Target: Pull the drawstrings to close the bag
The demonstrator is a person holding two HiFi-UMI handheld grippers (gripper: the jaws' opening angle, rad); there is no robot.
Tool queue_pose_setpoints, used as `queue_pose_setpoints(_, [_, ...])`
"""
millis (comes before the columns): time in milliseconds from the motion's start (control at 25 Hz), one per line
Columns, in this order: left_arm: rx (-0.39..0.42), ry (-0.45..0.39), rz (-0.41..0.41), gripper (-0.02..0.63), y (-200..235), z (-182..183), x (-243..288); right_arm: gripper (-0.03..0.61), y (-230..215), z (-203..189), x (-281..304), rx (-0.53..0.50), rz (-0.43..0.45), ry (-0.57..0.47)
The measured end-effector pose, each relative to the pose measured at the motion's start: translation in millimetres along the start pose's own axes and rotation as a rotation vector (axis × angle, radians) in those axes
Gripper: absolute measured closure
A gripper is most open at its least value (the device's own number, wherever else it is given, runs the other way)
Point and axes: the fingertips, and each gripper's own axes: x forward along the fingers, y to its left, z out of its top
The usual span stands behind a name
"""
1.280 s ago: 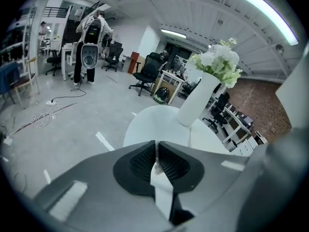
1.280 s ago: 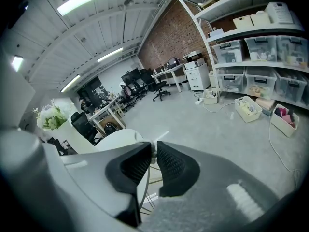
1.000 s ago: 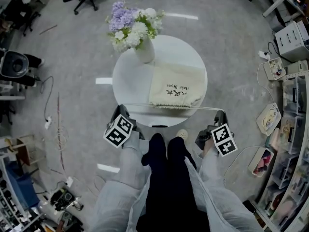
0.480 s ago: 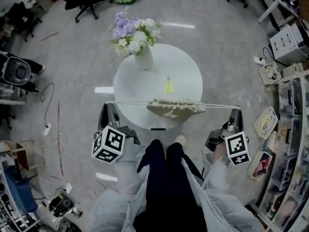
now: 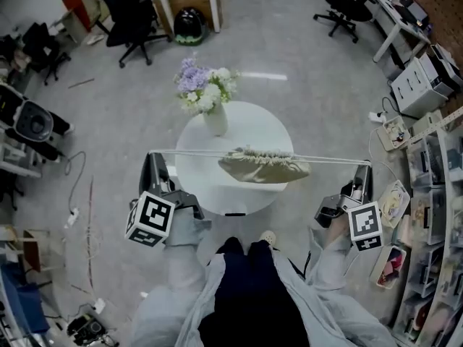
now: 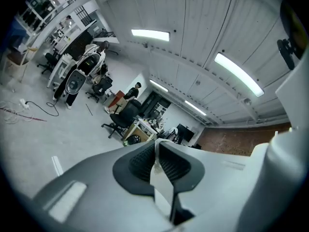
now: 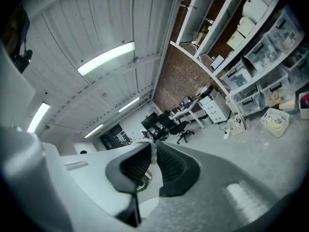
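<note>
Cream fabric forms the bag (image 5: 264, 168), which hangs at frame centre from the drawstrings (image 5: 202, 152). These run taut and nearly level across the lower part of the round white tabletop (image 5: 210, 183); the bag appears to hang clear of that surface. The bag mouth is gathered into tight puckers along the cord line, so closure is judged nearly complete. Left tongs (image 5: 153, 159), at the left end of the cord, are closed down on it; the left gripper view shows pale cord pinched between the ribbed pads. Right tongs (image 5: 364, 169), at the right end, grip the other end in the same way. Handling: the cloth is soft and limp and is judged light, since the cord hardly dips under it. Take hold by the cord ends, not by the fabric; thin cord may slip through the pads. Bag contents cannot be seen. A white vase (image 5: 215, 123) at the upper left of the tabletop holds purple and white flowers (image 5: 205, 87).
</note>
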Motion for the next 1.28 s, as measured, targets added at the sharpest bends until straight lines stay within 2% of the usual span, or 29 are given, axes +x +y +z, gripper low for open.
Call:
queue_pose_setpoints(120, [-0.011, -0.02, -0.02, 0.569, -6.7, 11.3, 5.2, 0.54, 11.2, 15.7, 2.3, -0.015, 0.021, -0.035])
queue_pose_setpoints(360, [-0.053, -0.038, -0.063, 0.569, -20.1, 28.4, 17.1, 0.54, 20.1, 37.9, 8.6, 0.027, 0.033, -0.087])
queue_pose_setpoints(480, [-0.081, -0.036, -0.069, 0.569, -21.6, 30.9, 18.9, 0.54, 15.1, 44.0, 7.7, 0.034, 0.025, -0.099])
queue_pose_setpoints(640, [-0.081, -0.038, -0.058, 0.569, -17.3, 32.4, 19.1, 0.541, 9.6, 51.1, 5.7, 0.021, 0.017, -0.115])
queue_pose_setpoints(840, [-0.059, -0.027, -0.053, 0.569, -16.3, 31.4, 19.2, 0.541, 3.5, 49.2, 3.0, 0.045, 0.002, -0.114])
queue_pose_setpoints(1000, [-0.076, -0.017, -0.043, 0.569, -11.2, 28.8, 16.3, 0.541, -2.4, 42.5, -2.0, 0.072, -0.016, -0.104])
queue_pose_setpoints(1280, [-0.059, -0.012, -0.026, 0.569, -3.4, 25.7, 10.9, 0.541, -7.4, 39.0, -8.3, 0.075, -0.028, -0.089])
